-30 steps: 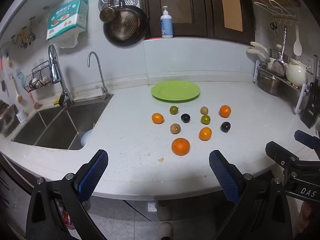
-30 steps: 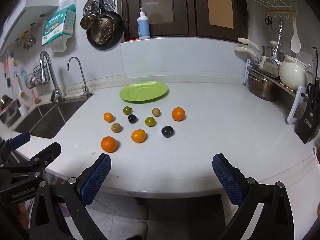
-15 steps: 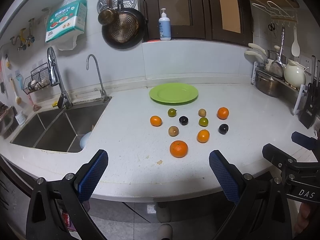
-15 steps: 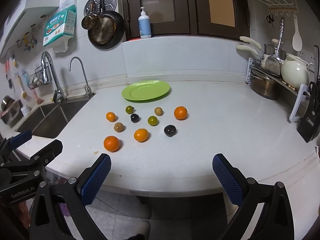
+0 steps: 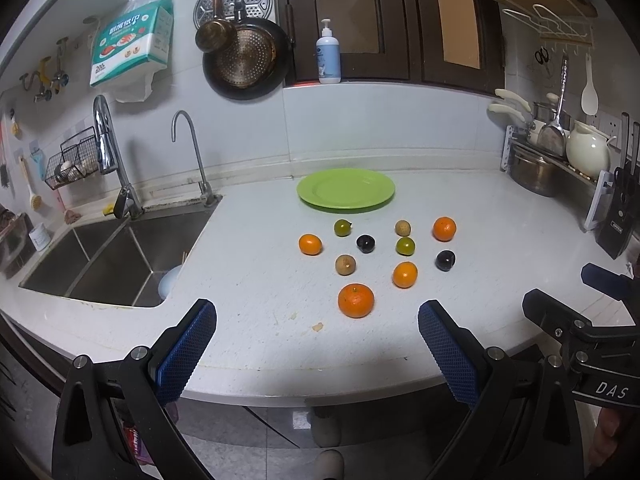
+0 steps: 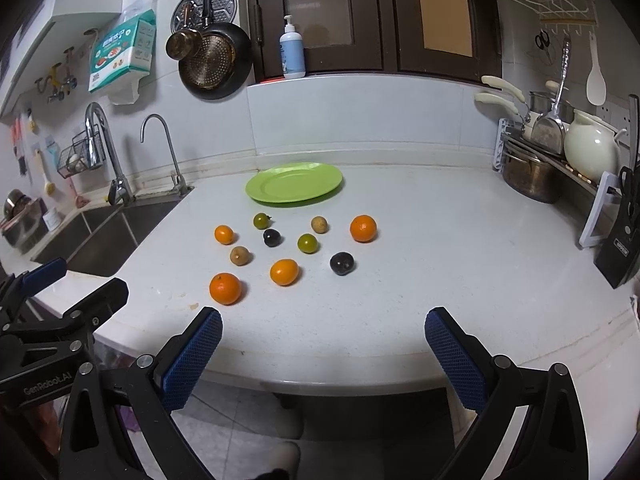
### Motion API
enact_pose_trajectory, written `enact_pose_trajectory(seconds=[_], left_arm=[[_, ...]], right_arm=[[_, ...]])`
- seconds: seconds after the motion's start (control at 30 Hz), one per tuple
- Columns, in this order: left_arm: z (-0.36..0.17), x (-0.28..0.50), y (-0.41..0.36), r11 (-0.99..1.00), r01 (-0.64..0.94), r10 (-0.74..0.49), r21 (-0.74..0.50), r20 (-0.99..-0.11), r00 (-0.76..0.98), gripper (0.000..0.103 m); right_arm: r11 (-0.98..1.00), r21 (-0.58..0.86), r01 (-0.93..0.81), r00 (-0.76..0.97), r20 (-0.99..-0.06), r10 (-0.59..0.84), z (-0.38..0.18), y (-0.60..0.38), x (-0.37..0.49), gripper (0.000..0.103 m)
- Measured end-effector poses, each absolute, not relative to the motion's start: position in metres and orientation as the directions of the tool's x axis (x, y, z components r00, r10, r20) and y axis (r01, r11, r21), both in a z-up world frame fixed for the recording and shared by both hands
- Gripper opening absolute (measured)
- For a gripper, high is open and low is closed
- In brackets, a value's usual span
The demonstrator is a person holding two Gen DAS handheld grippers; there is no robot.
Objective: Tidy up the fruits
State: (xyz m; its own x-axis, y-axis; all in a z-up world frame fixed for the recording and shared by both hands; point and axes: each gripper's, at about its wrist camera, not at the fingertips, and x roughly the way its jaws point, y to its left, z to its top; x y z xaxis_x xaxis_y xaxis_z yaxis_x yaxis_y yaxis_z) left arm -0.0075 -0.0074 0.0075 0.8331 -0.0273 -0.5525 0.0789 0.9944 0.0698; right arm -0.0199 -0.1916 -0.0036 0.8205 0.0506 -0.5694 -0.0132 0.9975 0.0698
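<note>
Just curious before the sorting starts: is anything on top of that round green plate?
Nothing shows on the round green plate; its whole top is bare. All ten small fruits lie on the white countertop in front of it.

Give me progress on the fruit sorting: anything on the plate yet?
Nothing done: the round green plate is bare. All ten small fruits, from the large orange mandarin to the dark plum, sit loose on the white speckled counter. Nothing in hand: the left claw and right claw are both open, back at the counter edge. All the placing is left.
</note>
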Motion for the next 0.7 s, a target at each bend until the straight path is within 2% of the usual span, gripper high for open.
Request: enact_pose_trajectory(seconds=[0.7], left_arm=[[0.0115, -0.0075, -0.0088, 0.995, 0.081, -0.033, 0.065, -0.544, 0.838, 0.103]], right_arm=[[0.998, 0.061, -0.028, 0.822, -0.567, 0.057, -0.0033, -0.1911, -0.0203, 0.102]])
